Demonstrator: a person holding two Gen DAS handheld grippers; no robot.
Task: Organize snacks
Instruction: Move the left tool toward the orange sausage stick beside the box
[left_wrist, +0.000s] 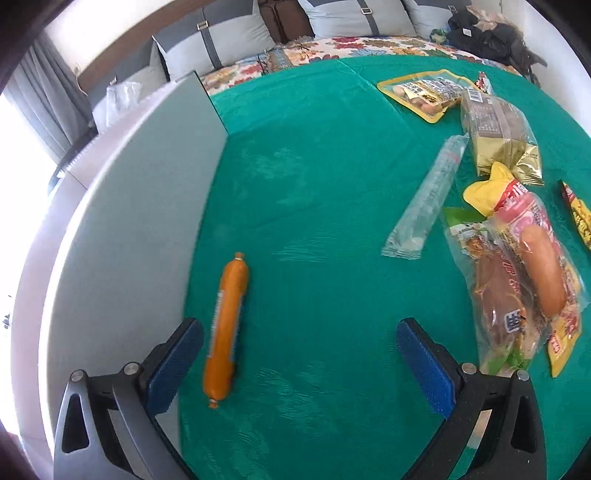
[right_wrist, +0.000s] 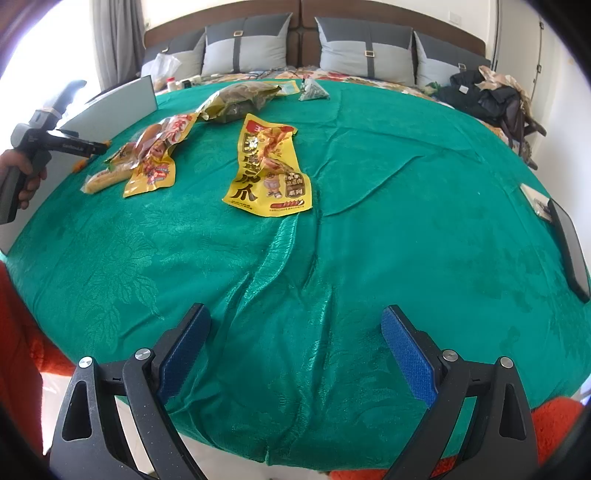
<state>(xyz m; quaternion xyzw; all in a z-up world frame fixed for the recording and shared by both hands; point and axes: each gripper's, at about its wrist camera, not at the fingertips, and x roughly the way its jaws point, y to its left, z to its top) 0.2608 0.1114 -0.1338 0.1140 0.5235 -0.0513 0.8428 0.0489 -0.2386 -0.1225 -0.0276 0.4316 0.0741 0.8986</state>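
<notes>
One orange sausage stick (left_wrist: 225, 328) lies alone at 8 o'clock in the left wrist view. Snack packets there total seven: one clear tube packet (left_wrist: 424, 199), one gold-and-brown packet (left_wrist: 498, 136), one flat yellow-edged packet (left_wrist: 428, 92) at 1 o'clock, two overlapping sausage packets (left_wrist: 524, 280) at 3 o'clock, and two slivers at the edge (both barely showing). Two grippers (jaws apart on both). The bed carries four grey pillows (right_wrist: 365, 51) in the right wrist view.

Bare green cloth (right_wrist: 369, 155) right and near; snack packets (right_wrist: 155, 155) crowding left, perhaps overlapping.
</notes>
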